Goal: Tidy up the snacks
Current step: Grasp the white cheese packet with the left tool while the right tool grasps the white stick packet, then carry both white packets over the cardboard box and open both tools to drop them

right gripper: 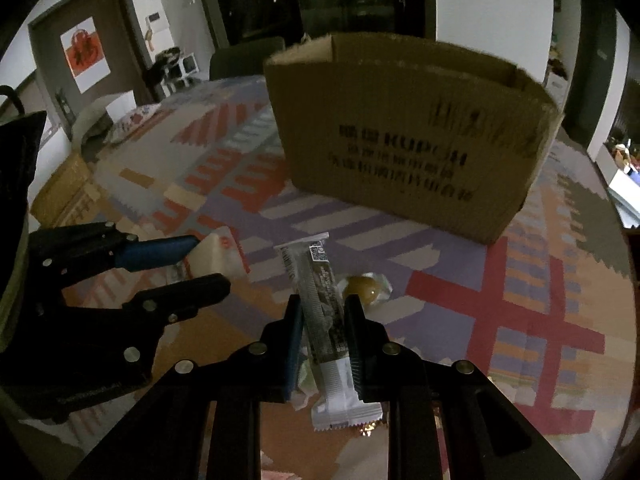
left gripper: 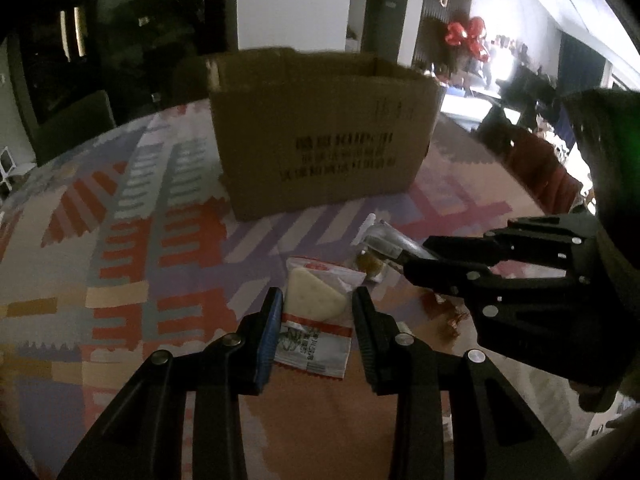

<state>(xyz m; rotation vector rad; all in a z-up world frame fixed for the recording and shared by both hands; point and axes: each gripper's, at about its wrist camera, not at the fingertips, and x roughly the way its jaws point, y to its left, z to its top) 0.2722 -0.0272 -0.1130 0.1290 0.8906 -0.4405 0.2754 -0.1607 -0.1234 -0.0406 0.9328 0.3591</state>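
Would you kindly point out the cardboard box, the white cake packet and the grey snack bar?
cardboard box (left gripper: 320, 128): left wrist view, printed front wall.
white cake packet (left gripper: 314, 320): left wrist view, middle of wrapper.
grey snack bar (right gripper: 326, 312): right wrist view, mid-wrapper between the fingers.

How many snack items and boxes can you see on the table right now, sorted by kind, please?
Wafer packets, white and red: 1, in the left gripper
Long silver snack bars: 1, in the right gripper
Clear-wrapped golden snacks: 1, lying on the tablecloth
Cardboard boxes: 1
Total: 4
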